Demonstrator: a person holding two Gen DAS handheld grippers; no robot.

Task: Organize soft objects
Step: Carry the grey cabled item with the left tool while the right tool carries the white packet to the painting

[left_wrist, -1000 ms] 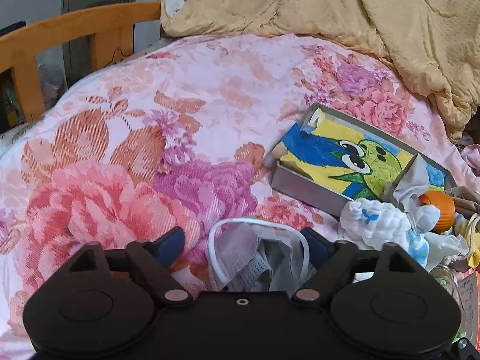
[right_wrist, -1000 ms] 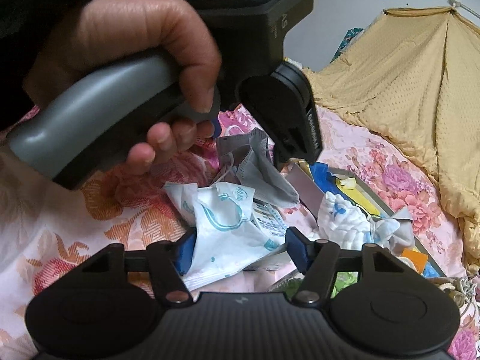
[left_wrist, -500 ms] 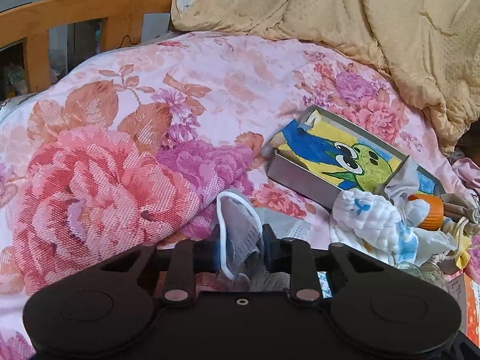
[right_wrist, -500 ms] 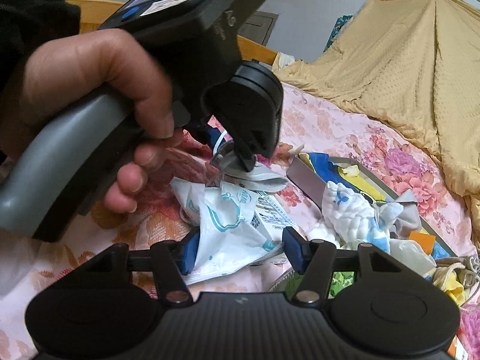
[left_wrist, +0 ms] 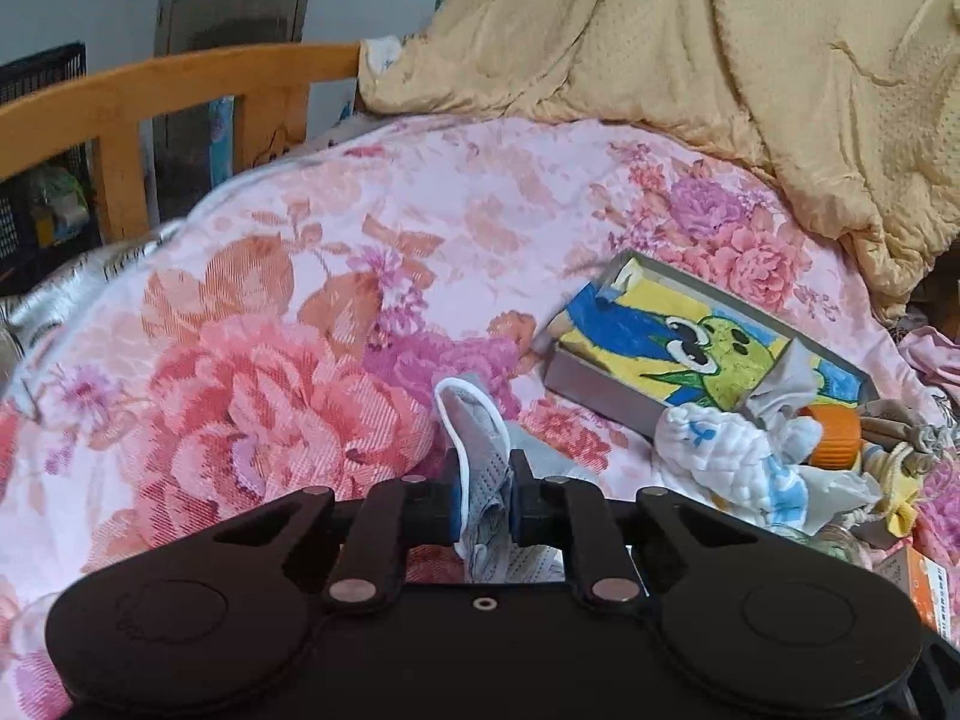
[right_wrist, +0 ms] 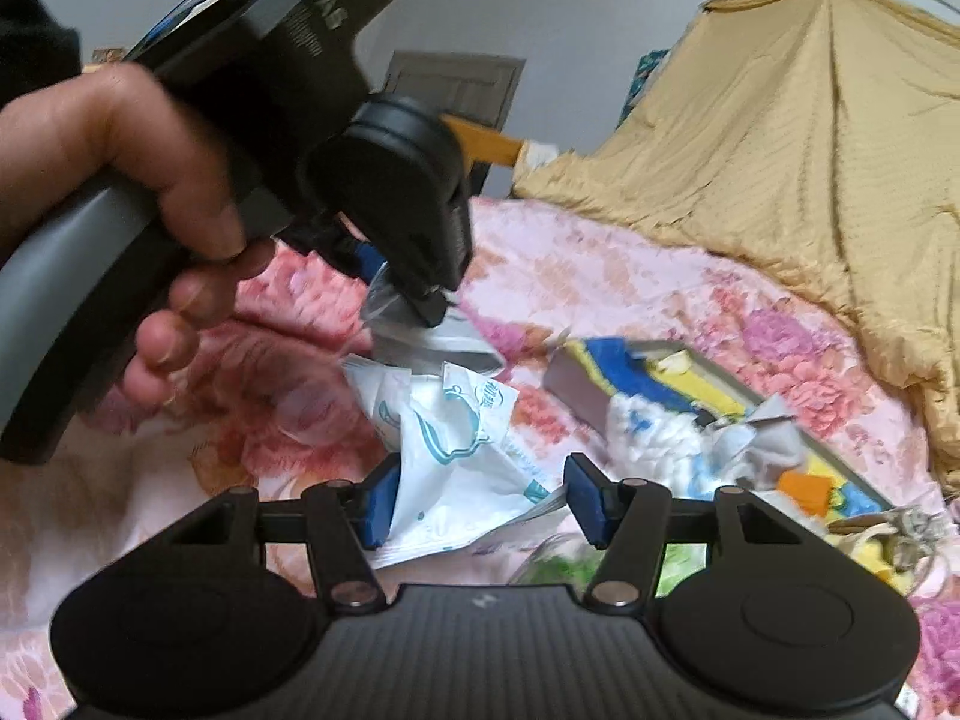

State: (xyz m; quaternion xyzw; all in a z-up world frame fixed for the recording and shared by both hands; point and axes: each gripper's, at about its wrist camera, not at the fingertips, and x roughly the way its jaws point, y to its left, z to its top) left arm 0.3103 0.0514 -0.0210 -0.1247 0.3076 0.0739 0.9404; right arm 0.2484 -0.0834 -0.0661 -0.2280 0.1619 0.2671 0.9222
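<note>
A grey face mask with a white ear loop stands pinched between the blue pads of my left gripper, whose jaws are closing on it. It hangs just above the floral bedspread. In the right wrist view the same left gripper, held by a hand, carries the mask from above. My right gripper holds a crumpled white and teal wrapper between widely spaced pads, close below the mask.
A grey box with a cartoon frog picture lies to the right. In front of it is a heap with a white and blue cloth and an orange cap. A tan blanket is behind; a wooden rail is at the left.
The left jaws closed from wide apart onto the grey mask and lifted it off the bedspread. The right gripper rose a little with the wrapper between its pads.
</note>
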